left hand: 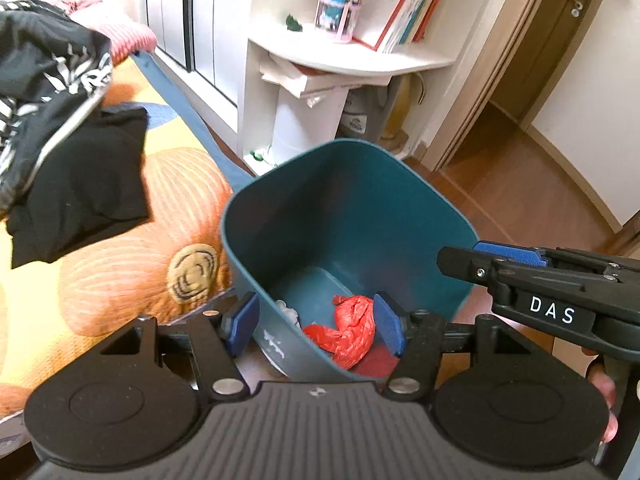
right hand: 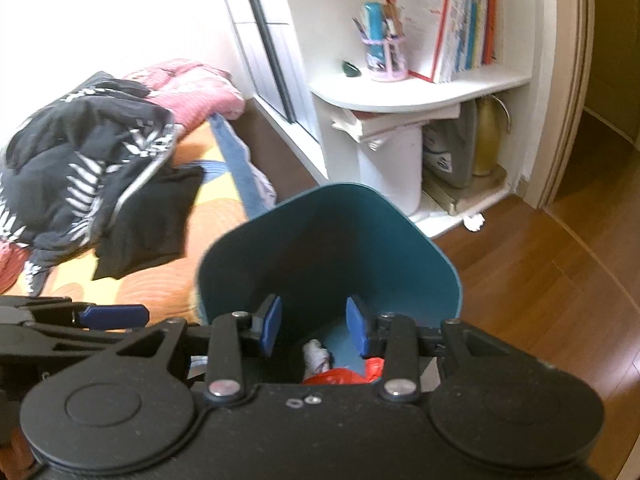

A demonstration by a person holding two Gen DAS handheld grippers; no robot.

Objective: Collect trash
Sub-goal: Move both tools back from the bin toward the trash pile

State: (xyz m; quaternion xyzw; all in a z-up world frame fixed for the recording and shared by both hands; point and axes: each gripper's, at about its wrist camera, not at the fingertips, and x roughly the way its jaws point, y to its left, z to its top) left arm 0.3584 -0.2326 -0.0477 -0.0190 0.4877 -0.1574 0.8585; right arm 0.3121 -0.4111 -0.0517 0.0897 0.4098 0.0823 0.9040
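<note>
**Both tongs empty above the bin**

A bedroom floor beside a quilted bed (left hand: 120, 272) is shown. The teal bin (left hand: 348, 208) lies directly below both tongs — red bag (left hand: 348, 332) and, seemingly, white paper (right hand: 316, 354) inside. Left gripper (left hand: 316, 320) and right gripper (right hand: 314, 324) are held apart, empty, equally near.

Teal bin (left hand: 344, 200), red bag (left hand: 348, 330), black leaf-patterned clothes (left hand: 52, 68), orange quilt (left hand: 160, 248), blue-padded gripper (left hand: 316, 326).

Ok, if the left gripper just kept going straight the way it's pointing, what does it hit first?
Most likely the red plastic bag lying in the bottom of the teal bin. The left gripper is open, empty and aimed down into the bin; depth is hard to judge, so the near rim might catch a finger.
</note>
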